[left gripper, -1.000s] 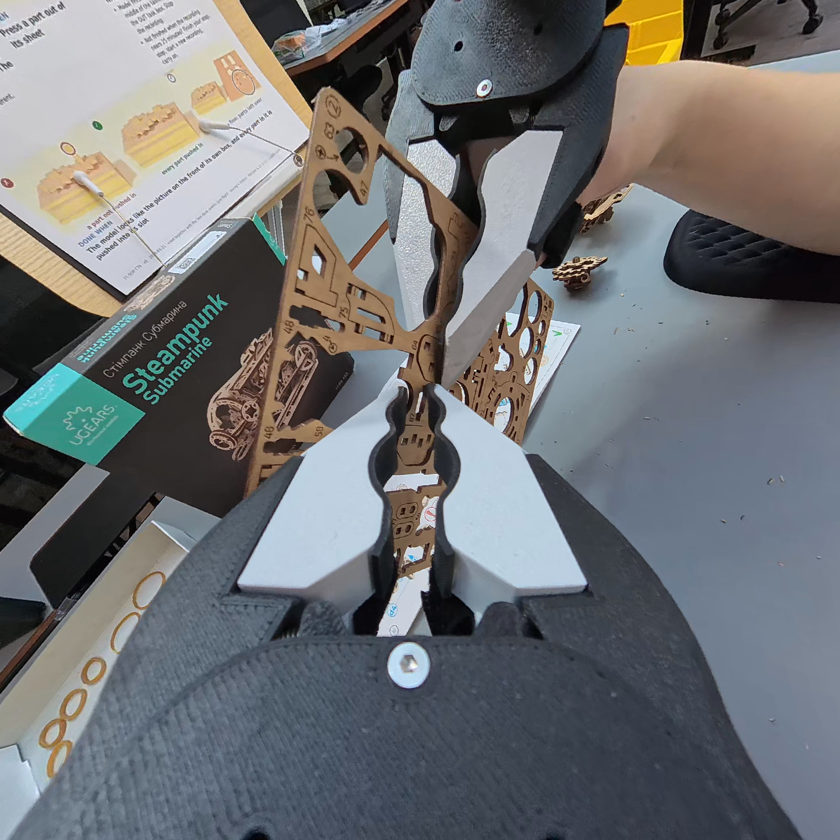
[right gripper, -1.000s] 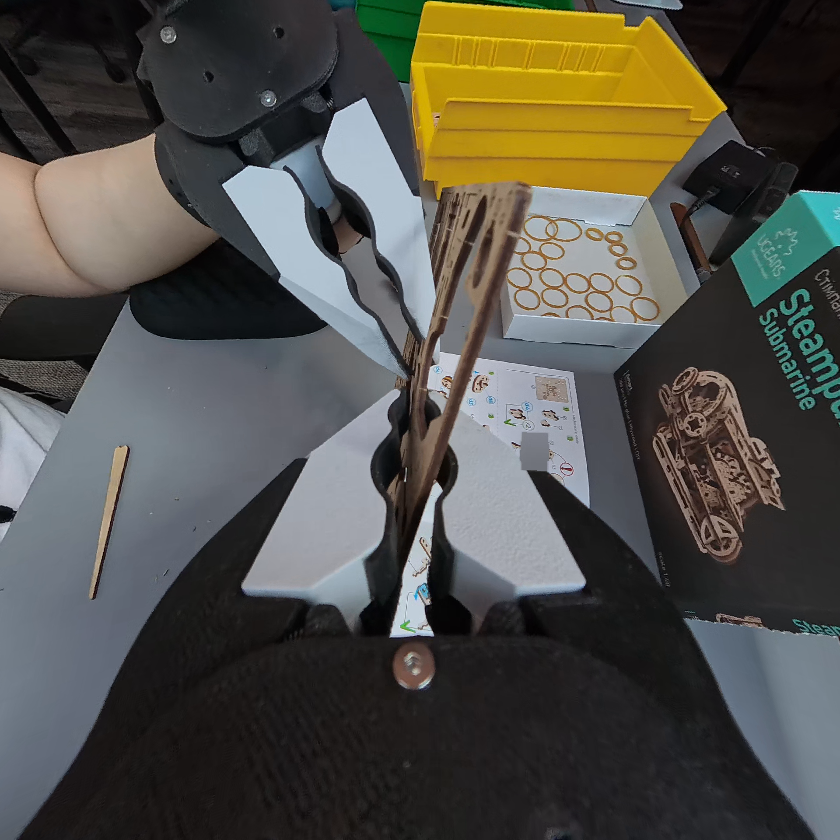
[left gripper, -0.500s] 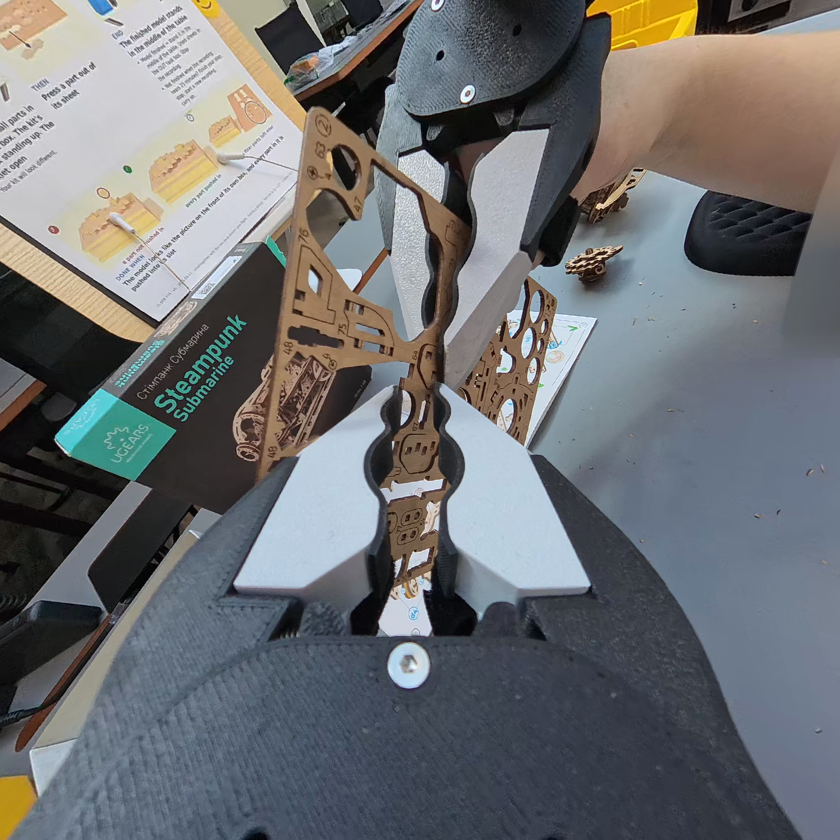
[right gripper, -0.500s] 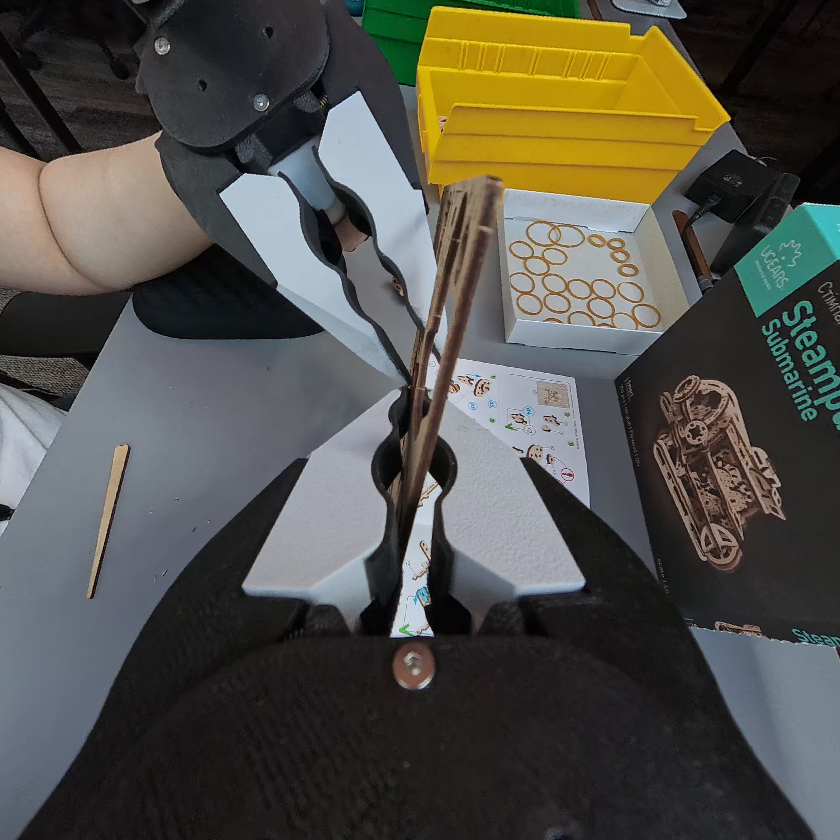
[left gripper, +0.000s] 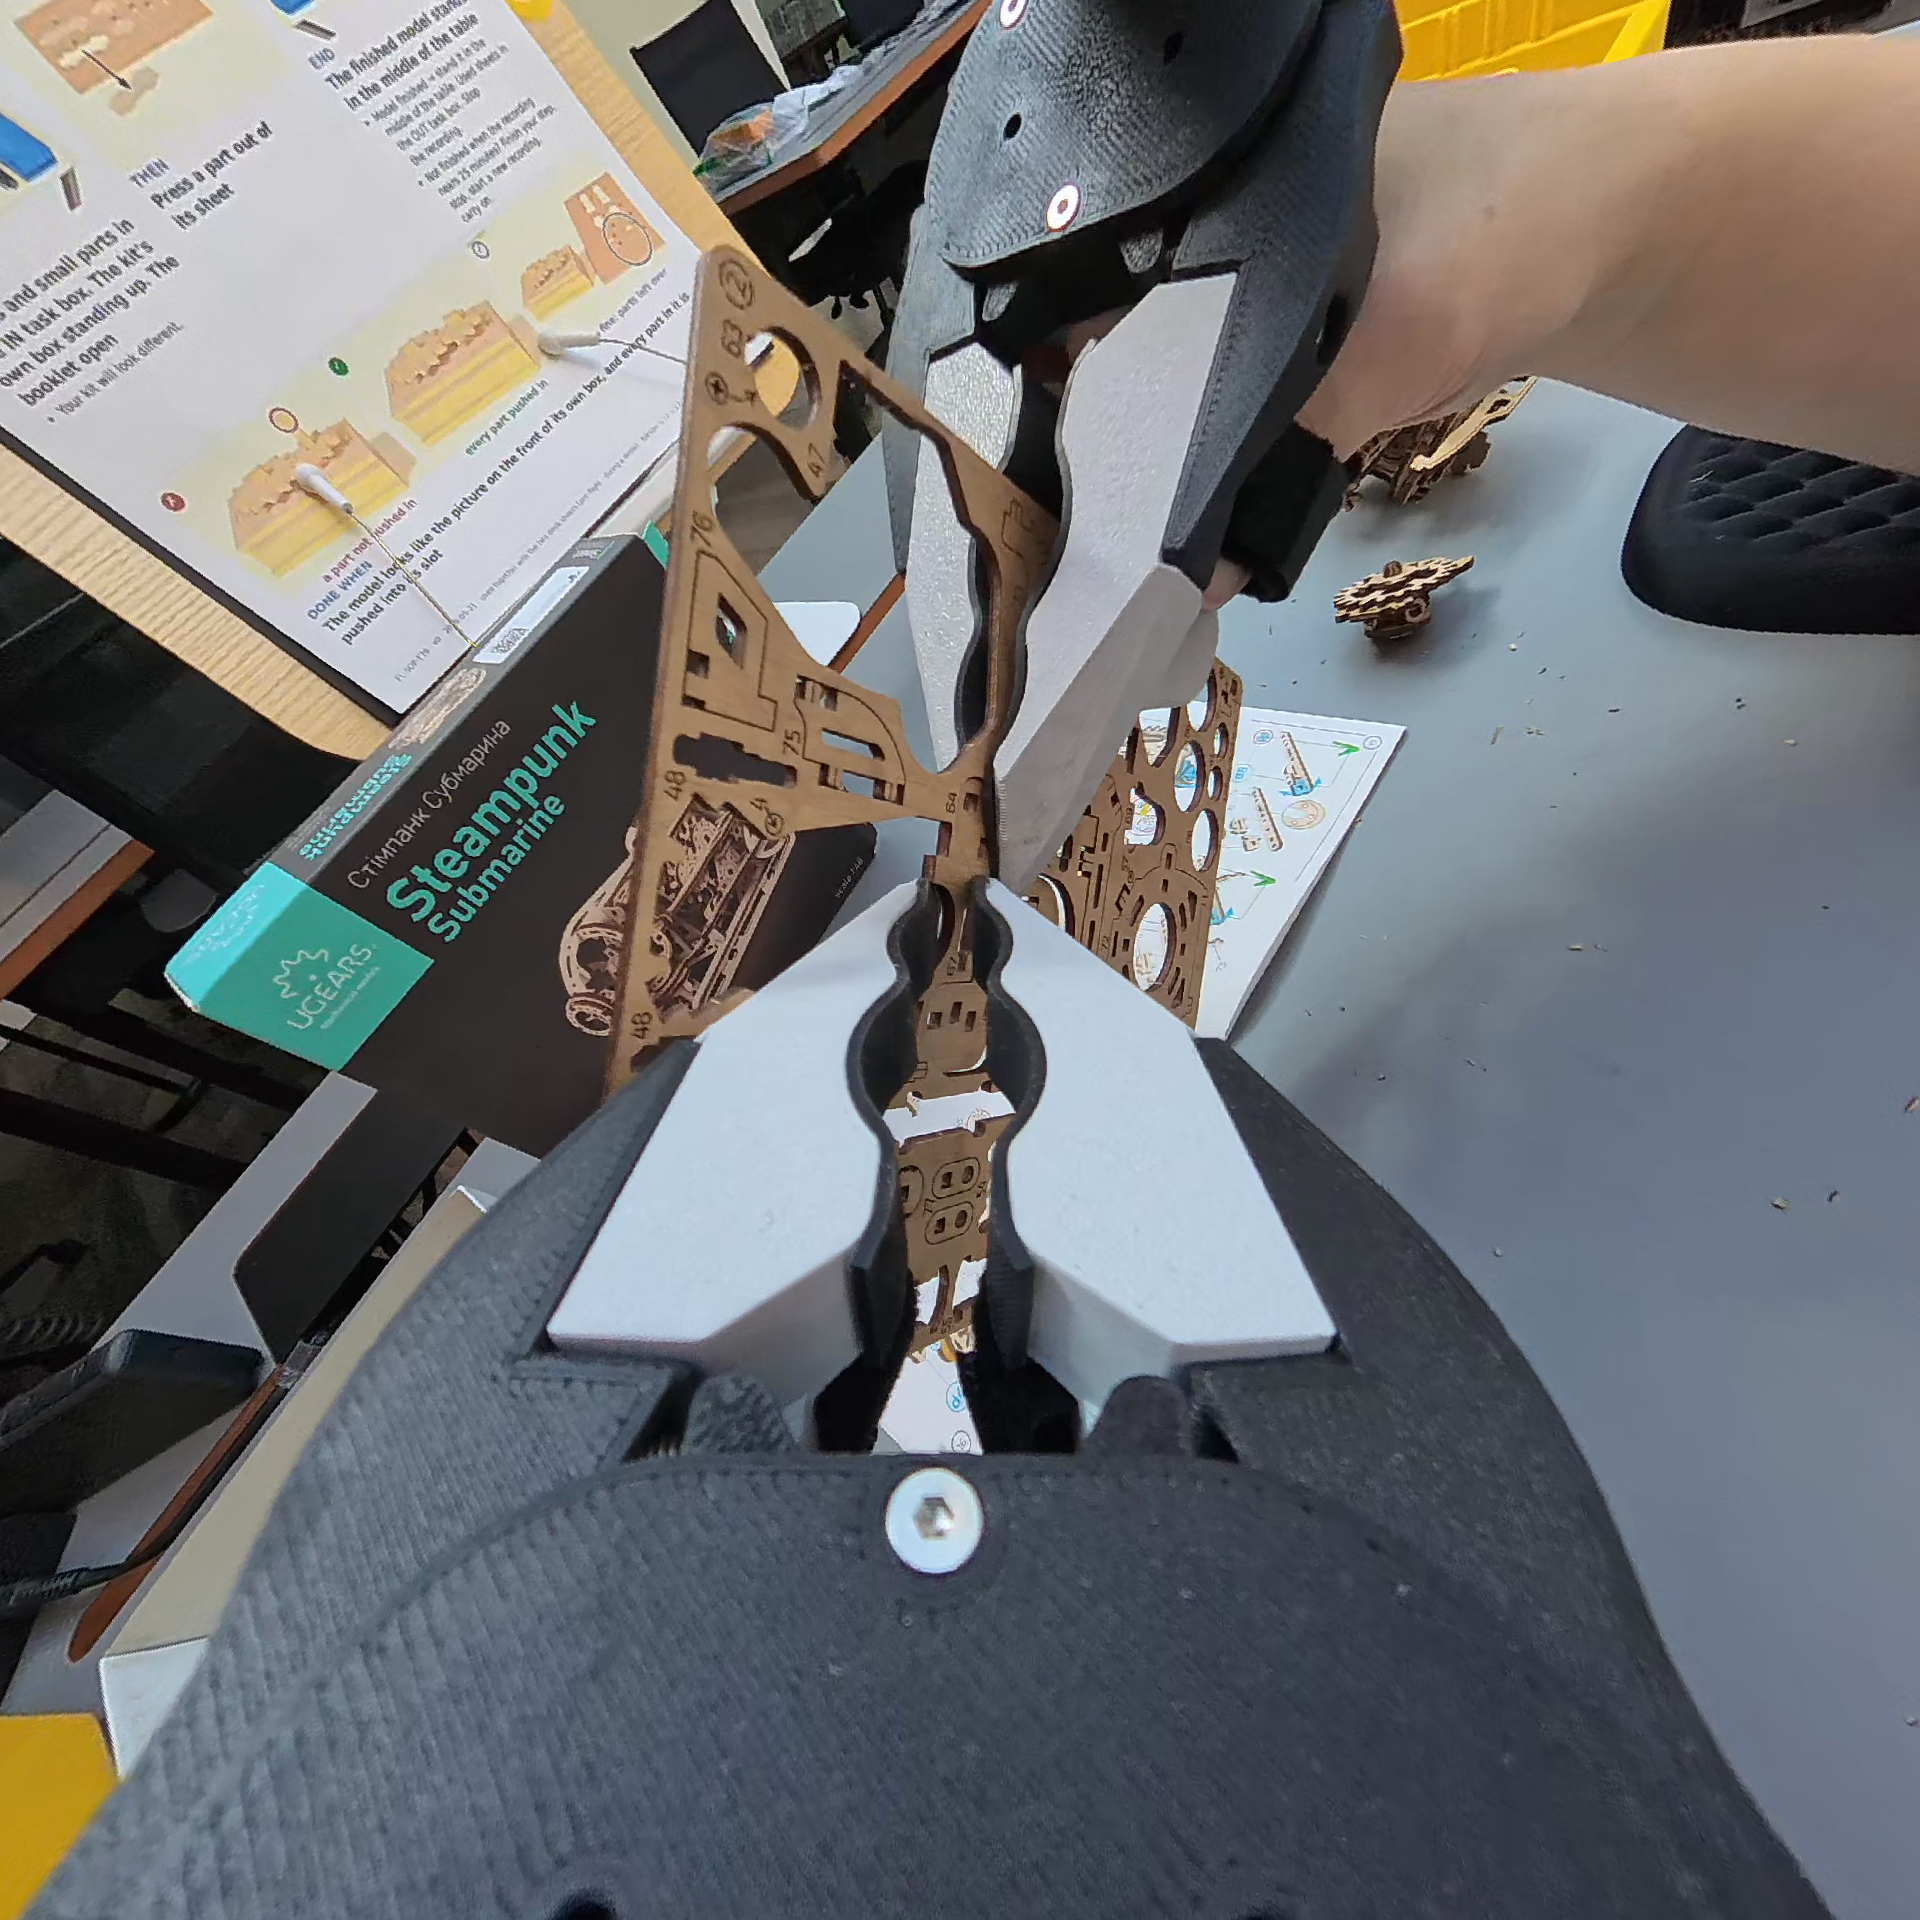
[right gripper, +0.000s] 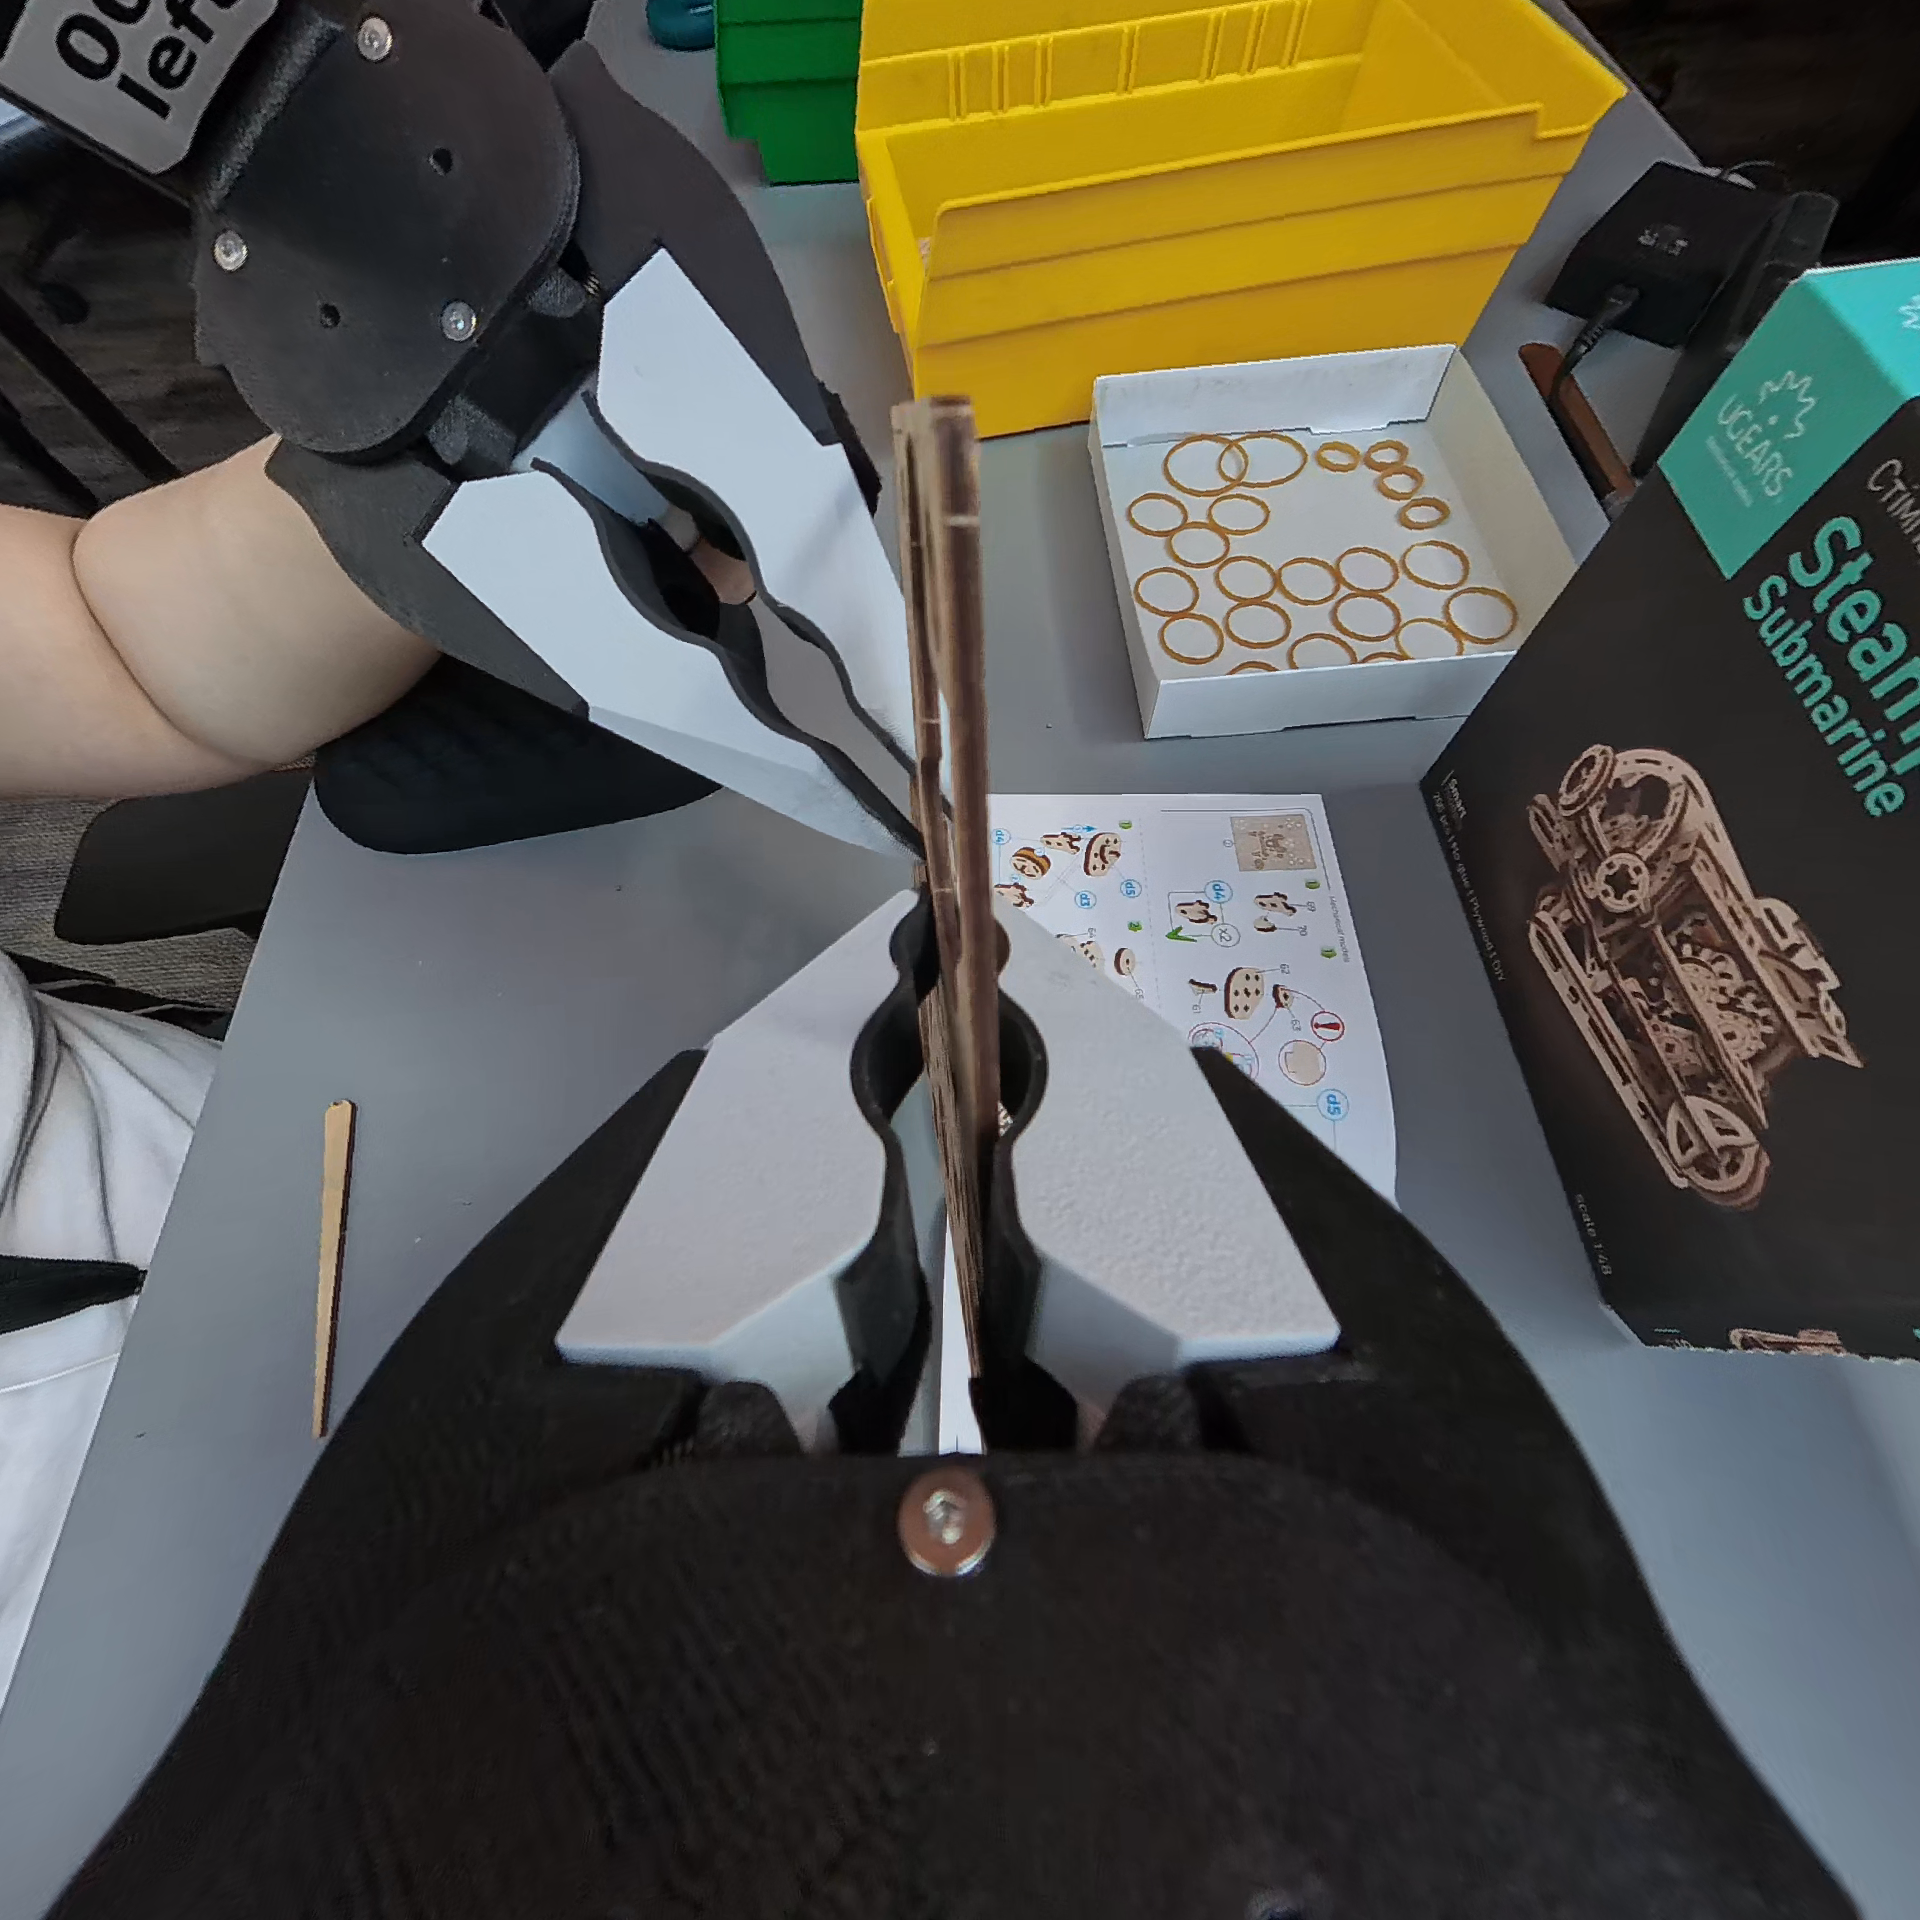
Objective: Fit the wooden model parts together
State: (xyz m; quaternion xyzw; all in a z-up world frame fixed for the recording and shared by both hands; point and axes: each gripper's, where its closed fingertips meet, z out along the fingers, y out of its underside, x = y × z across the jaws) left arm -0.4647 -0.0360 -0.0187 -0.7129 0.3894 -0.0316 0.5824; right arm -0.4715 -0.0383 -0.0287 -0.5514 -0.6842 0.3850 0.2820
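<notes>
We held the wooden sheet [right gripper: 943,665] upright above the table [right gripper: 540,997], both grippers, left [left gripper: 951,894] and right [right gripper: 951,914], pinching its edge. Far right, a white box [right gripper: 1299,717] held rubber rings [right gripper: 1309,582]; bare table lay left.

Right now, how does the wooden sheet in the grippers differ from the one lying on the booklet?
The held sheet stands upright off the table, clamped in the right gripper; the other sheet lies flat on the booklet. The held sheet shows mostly angular cut-outs, the other sheet round holes. Both are thin, brown, laser-cut wood.
</notes>
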